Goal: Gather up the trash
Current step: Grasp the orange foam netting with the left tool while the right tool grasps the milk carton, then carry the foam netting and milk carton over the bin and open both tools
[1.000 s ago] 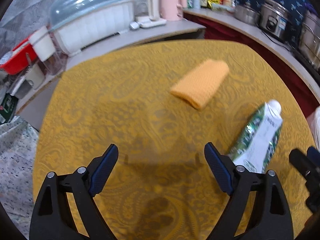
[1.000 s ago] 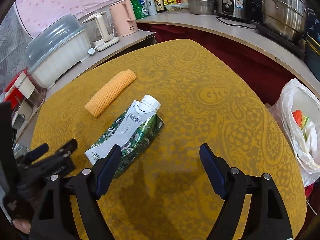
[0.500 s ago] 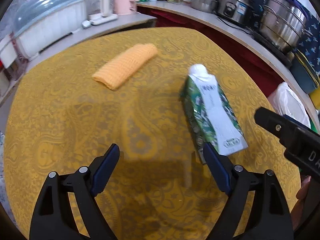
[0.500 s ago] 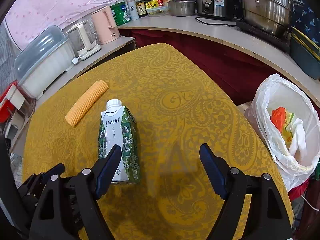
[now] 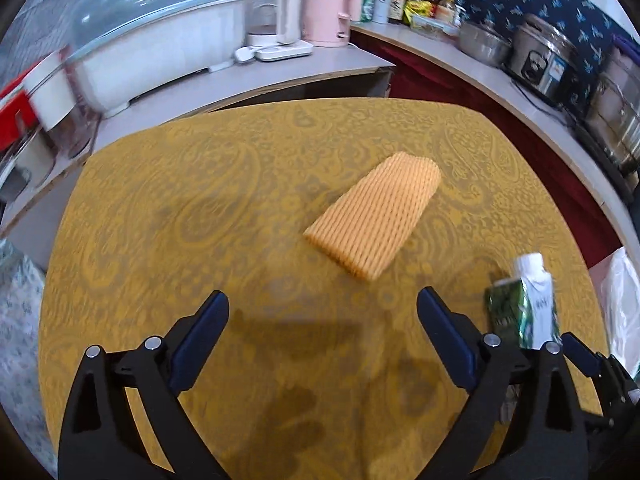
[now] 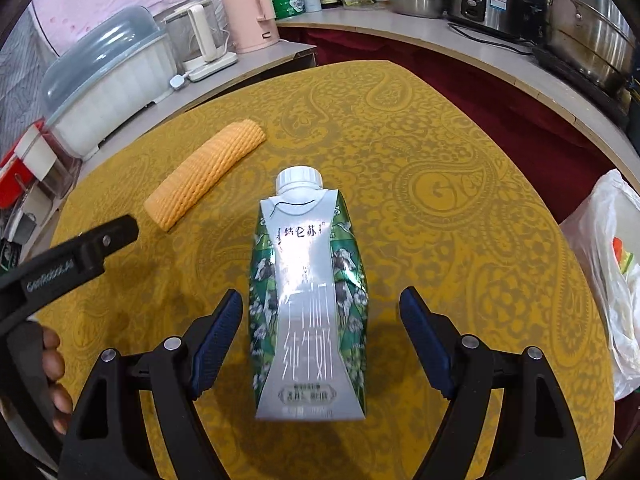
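A green and white milk carton [image 6: 308, 292] with a white cap lies on the yellow patterned table [image 6: 440, 184]. My right gripper [image 6: 322, 328] is open, its jaws on either side of the carton's lower half, apart from it. An orange foam net sleeve [image 6: 206, 172] lies to the carton's far left. In the left wrist view my left gripper [image 5: 322, 332] is open and empty above the table, with the sleeve [image 5: 374, 226] just ahead of it and the carton [image 5: 528, 304] at its right.
A white plastic trash bag [image 6: 612, 272] hangs off the table's right edge. A counter behind holds a covered dish rack [image 5: 156, 36], a pink kettle [image 5: 330, 8], bottles and steel pots [image 6: 584, 20]. The left gripper's arm [image 6: 60, 268] shows at the left.
My right gripper has moved in over the carton, which now lies between its open jaws. My left gripper has swung back left, so the sleeve is ahead and the carton at its right.
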{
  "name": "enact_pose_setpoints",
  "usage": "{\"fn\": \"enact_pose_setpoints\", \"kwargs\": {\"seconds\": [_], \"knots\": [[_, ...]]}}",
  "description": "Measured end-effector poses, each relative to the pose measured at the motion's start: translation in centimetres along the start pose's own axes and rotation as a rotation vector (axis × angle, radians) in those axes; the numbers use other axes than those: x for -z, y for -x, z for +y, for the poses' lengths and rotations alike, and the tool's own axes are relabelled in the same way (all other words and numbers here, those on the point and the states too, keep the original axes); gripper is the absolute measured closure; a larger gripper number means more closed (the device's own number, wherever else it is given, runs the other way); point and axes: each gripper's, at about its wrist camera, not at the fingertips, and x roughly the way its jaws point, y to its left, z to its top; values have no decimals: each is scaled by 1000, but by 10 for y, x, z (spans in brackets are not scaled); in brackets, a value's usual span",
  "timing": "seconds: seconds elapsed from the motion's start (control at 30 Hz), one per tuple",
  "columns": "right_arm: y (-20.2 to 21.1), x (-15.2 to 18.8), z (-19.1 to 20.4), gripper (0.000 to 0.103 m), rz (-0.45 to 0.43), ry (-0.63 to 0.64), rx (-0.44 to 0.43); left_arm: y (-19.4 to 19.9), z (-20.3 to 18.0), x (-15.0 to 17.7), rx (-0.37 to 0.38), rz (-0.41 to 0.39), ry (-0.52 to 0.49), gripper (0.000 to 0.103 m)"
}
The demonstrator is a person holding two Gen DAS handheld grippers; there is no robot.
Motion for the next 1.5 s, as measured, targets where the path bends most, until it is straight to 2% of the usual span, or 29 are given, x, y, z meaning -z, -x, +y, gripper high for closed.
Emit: {"fn": "enact_pose_setpoints", "kwargs": {"seconds": [0.07, 0.13, 0.2, 0.47, 0.53, 0.57, 0.6, 0.63, 0.7, 0.97, 1.3, 1.5], "knots": [[-7, -3, -2, 26, 13, -4, -1, -13, -9, -8, -2, 4, -42, 12], [-12, -5, -4, 32, 21, -6, -11, -24, -16, -14, -1, 3, -73, 12], [-17, -7, -7, 47, 29, -4, -16, -38, -22, -22, -6, 6, -99, 12], [-17, -12, -25, 47, 18, -22, -30, -73, -39, -34, -5, 29, -140, 14], [-16, -11, -30, 47, 16, -27, -31, -74, -42, -35, 15, 27, -135, 23], [-15, -11, -33, 47, 14, -31, -32, -73, -43, -35, 23, 26, -132, 32], [-13, -11, -35, 47, 13, -34, -33, -71, -45, -35, 26, 24, -133, 46], [-12, -11, -38, 47, 12, -36, -32, -68, -49, -34, 36, 24, -139, 53], [-9, -10, -45, 47, 8, -45, -35, -63, -55, -31, 43, 26, -149, 81], [23, -7, -75, 47, -36, -82, -30, -6, -85, -10, 50, -41, -165, 85], [92, 0, -143, 47, -140, -152, 9, 77, -147, 17, 91, -94, -198, 85], [131, 15, -193, 47, -181, -167, 68, 103, -193, 42, 119, -88, -247, 85]]}}
